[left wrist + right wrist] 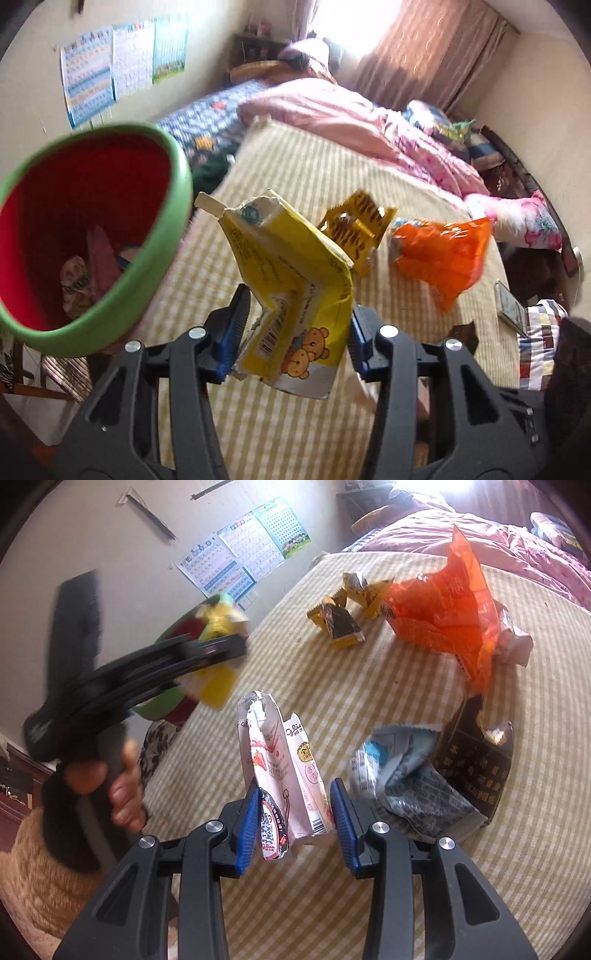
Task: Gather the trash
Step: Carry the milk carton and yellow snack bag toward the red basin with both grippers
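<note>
My left gripper (pixel 293 334) is shut on a yellow bear-print packet (pixel 295 280) and holds it in the air beside the green-rimmed red bin (pixel 155 243) at the left. The bin holds some wrappers. My right gripper (pixel 293 812) is shut on a pink-and-white strawberry snack box (pixel 280 771) above the striped bed cover (pixel 369 904). In the right wrist view the left gripper (pixel 221 646) shows blurred with the yellow packet (pixel 218 686) by the bin (pixel 162 705).
On the bed lie an orange bag (pixel 450 613), yellow wrappers (pixel 343 616), a grey-blue wrapper (pixel 399 771) and a dark box (pixel 476 760). A pink quilt (pixel 332 114) lies at the back. A phone (pixel 511 304) lies at the bed's right edge.
</note>
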`<act>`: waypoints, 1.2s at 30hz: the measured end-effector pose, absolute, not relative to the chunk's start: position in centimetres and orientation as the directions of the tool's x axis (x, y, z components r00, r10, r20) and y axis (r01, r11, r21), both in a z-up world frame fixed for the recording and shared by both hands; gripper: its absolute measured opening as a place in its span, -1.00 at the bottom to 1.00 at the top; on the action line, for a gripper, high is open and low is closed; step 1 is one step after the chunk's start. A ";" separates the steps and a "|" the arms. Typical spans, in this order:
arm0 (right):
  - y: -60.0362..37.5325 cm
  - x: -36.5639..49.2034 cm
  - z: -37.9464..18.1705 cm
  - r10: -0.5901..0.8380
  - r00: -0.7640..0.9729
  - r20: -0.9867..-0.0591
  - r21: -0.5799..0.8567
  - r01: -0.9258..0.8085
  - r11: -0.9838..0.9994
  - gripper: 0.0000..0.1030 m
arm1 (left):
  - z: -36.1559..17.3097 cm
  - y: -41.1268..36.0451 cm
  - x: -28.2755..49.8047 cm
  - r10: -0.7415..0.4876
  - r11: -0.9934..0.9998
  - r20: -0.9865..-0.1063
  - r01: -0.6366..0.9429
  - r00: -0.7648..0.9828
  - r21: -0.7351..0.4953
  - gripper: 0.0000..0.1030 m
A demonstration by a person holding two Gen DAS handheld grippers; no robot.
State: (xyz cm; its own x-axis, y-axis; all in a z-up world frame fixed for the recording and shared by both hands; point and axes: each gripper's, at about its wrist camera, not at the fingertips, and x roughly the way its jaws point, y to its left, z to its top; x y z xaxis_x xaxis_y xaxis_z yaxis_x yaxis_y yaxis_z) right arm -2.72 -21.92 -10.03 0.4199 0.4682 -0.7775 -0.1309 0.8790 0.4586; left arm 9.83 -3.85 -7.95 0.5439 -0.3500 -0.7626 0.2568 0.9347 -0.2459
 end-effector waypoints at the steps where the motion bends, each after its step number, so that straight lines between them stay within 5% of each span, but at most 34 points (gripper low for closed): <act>1: -22.1 -2.7 -10.0 0.475 0.428 -0.769 0.471 -0.125 0.873 -0.29 | -7.5 -3.6 9.4 -0.350 0.935 -0.755 0.259 0.555 -0.243 -0.10; 36: -16.9 0.4 -5.6 0.478 0.521 -0.707 0.464 -0.168 0.870 -0.28 | -5.2 4.3 6.6 -0.278 0.961 -0.707 0.192 0.651 -0.201 -0.09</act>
